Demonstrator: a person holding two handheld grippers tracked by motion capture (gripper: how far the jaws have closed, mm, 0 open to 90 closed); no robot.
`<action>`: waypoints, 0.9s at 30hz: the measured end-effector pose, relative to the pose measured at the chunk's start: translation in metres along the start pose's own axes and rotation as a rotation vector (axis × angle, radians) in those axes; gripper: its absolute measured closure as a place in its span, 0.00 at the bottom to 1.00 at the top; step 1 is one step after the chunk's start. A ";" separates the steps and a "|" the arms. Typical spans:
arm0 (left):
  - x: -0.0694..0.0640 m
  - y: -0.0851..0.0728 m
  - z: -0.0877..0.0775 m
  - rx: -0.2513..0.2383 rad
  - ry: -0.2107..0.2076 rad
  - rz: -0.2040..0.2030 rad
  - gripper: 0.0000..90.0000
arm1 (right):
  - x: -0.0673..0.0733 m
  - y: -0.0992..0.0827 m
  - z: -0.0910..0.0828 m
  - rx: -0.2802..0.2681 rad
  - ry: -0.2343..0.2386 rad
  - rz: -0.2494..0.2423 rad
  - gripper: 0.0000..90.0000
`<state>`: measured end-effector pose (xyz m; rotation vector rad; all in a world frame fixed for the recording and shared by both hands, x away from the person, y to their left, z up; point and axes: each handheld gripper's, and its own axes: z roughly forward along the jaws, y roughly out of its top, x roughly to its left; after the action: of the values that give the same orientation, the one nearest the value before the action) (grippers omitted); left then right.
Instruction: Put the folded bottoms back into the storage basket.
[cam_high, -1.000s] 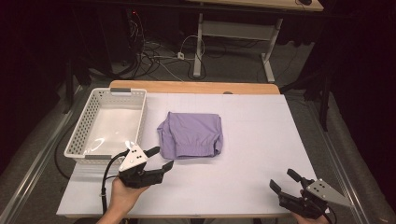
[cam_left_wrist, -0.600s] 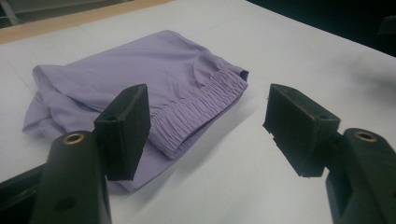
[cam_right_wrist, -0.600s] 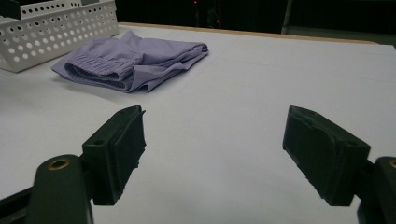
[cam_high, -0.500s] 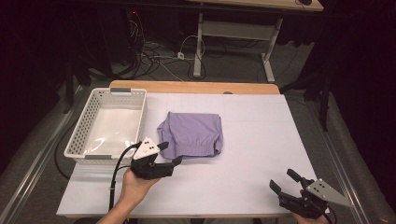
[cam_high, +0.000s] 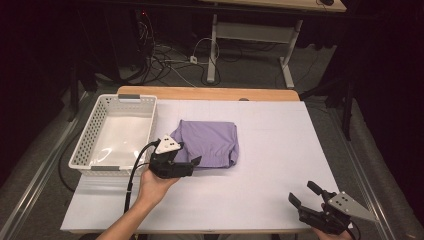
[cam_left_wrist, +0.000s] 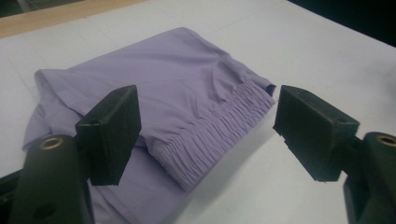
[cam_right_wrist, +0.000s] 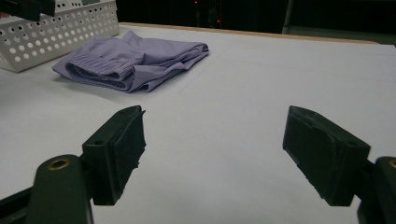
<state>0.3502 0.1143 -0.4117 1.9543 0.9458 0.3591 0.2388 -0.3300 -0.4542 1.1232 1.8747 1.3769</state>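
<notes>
A folded purple garment lies near the middle of a white table, just to the right of a white perforated basket that stands at the table's left side. The person's left hand holds the left gripper at the garment's near left corner, its jaws spread wide and just now opening further. In the left gripper view the two black pads stand apart on either side of the garment's gathered elastic band; the left pad hangs over the cloth and the right pad over bare table, and neither presses on the fabric. A black cable trails from this gripper toward the person's forearm. The right gripper rests near the table's front right corner, well apart from the garment, with its jaws likewise spread and nothing between them. Seen from the right gripper view, the garment lies far across the table with its folded edge facing the camera, beside the basket. Beyond the table's wooden far edge, cables lie on the dark floor.
</notes>
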 end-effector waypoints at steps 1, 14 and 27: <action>0.001 0.002 0.003 0.006 0.005 -0.005 0.24 | 0.000 0.000 0.000 0.000 0.001 -0.002 0.24; 0.022 0.022 0.036 0.106 0.042 -0.094 0.21 | 0.000 0.000 0.000 0.003 0.004 -0.003 0.24; 0.048 0.034 0.059 0.237 0.118 -0.126 0.18 | -0.001 0.000 0.001 0.009 0.007 -0.005 0.24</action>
<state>0.4326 0.1039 -0.4217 2.0913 1.2294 0.3031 0.2396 -0.3303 -0.4547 1.1188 1.8890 1.3731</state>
